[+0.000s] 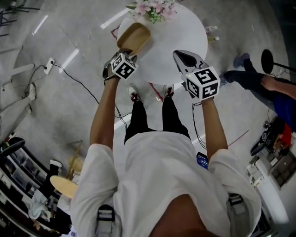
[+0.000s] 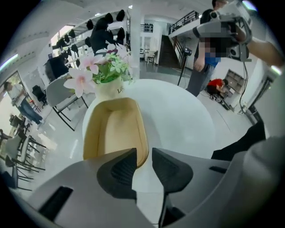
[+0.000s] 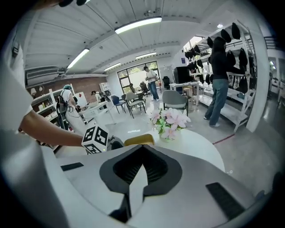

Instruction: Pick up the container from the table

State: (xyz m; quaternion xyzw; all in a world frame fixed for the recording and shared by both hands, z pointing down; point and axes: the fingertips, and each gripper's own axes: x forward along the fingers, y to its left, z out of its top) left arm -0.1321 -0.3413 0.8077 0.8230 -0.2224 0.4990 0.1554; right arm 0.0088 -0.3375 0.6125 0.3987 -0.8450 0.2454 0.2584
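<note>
Tan oblong container [image 1: 134, 38] sits empty on the round white table [image 1: 180, 41], close to the table's edge, with a pot of pink flowers [image 1: 152, 8] just behind its far end. Left gripper [image 2: 144, 153] is angled down over the container's near end, jaws apart with bare tabletop showing in the gap. The container's near rim lies just past one jaw tip and is not pinched. Right gripper [image 3: 141, 147] hangs over the table's near side, off to the side of the container, jaws closed tip to tip on nothing.
</note>
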